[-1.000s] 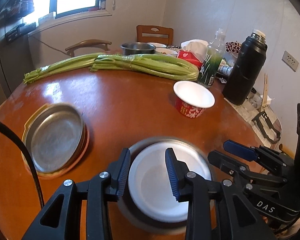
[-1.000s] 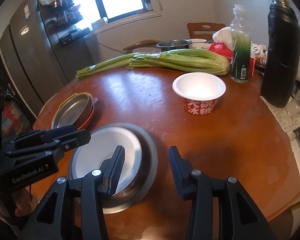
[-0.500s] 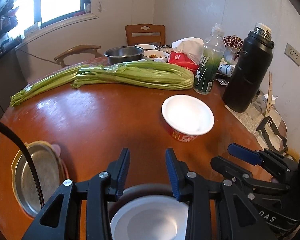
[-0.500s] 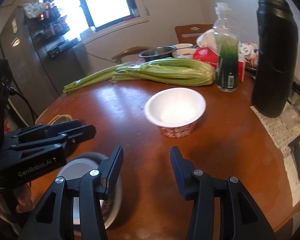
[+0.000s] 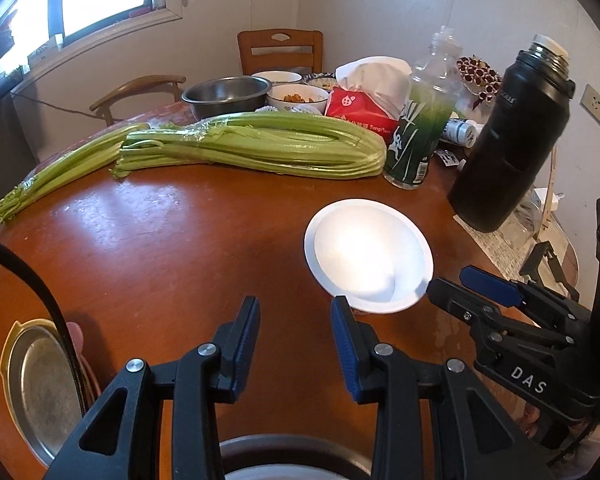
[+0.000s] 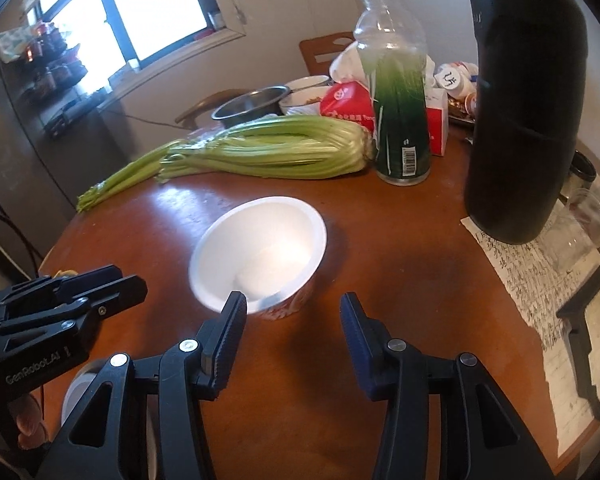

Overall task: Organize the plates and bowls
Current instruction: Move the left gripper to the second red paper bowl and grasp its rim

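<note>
A white paper bowl [image 5: 369, 255] with a red printed side stands upright on the round wooden table [image 5: 160, 248]. It also shows in the right wrist view [image 6: 260, 252]. My right gripper [image 6: 293, 328] is open and empty, just short of the bowl, its left finger at the near rim. My left gripper [image 5: 294, 334] is open and empty, to the left of the bowl. A metal plate [image 5: 40, 384] on a stack lies at the left. A grey plate holding a white one [image 5: 296, 460] peeks in at the bottom edge.
Celery bunches [image 5: 260, 146] lie across the far side. A green bottle [image 5: 418, 128], a black thermos [image 5: 508, 136], a red tissue pack [image 5: 360, 112], a steel bowl [image 5: 228, 94] and food bowls stand behind. A paper sheet [image 6: 540, 280] lies at the right edge.
Both grippers have moved forward, away from the stacked plates near me and toward the white paper bowl. The plates have slid to the bottom of both views. Both grippers stayed open.
</note>
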`<state>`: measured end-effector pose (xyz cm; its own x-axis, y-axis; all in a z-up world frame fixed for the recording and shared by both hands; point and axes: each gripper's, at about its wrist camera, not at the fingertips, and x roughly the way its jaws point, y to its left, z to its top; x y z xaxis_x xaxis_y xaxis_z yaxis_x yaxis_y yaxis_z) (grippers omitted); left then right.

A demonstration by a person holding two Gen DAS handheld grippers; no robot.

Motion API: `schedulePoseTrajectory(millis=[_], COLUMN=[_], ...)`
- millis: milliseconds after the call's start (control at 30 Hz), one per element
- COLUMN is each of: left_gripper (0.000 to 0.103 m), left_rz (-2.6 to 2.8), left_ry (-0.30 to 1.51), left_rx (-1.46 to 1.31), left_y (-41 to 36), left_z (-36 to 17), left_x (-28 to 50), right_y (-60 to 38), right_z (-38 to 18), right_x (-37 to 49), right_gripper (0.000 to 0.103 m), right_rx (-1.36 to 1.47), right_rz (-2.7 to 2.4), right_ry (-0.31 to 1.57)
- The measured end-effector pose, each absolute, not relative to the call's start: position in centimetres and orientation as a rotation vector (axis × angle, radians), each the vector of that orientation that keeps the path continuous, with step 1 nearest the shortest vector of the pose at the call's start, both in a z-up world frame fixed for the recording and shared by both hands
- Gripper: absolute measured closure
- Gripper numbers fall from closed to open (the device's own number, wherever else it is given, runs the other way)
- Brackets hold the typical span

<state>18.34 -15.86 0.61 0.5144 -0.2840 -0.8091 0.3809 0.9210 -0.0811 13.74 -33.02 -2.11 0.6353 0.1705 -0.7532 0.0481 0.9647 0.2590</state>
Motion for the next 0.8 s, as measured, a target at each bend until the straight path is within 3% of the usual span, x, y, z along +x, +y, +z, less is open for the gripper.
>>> schedulePoseTrajectory(millis=[800], left_gripper=[0.063], left_rz=[-0.404], left_ry=[1.052], left_rx=[0.043], left_y=[-15.2], left_z=[-1.8], left_x=[23.3], right_y=[-28.9], right_z=[-4.2], right_x=[18.6], right_gripper=[0.053], right_rx=[0.082], right_rz=[0.130], right_ry=[0.967])
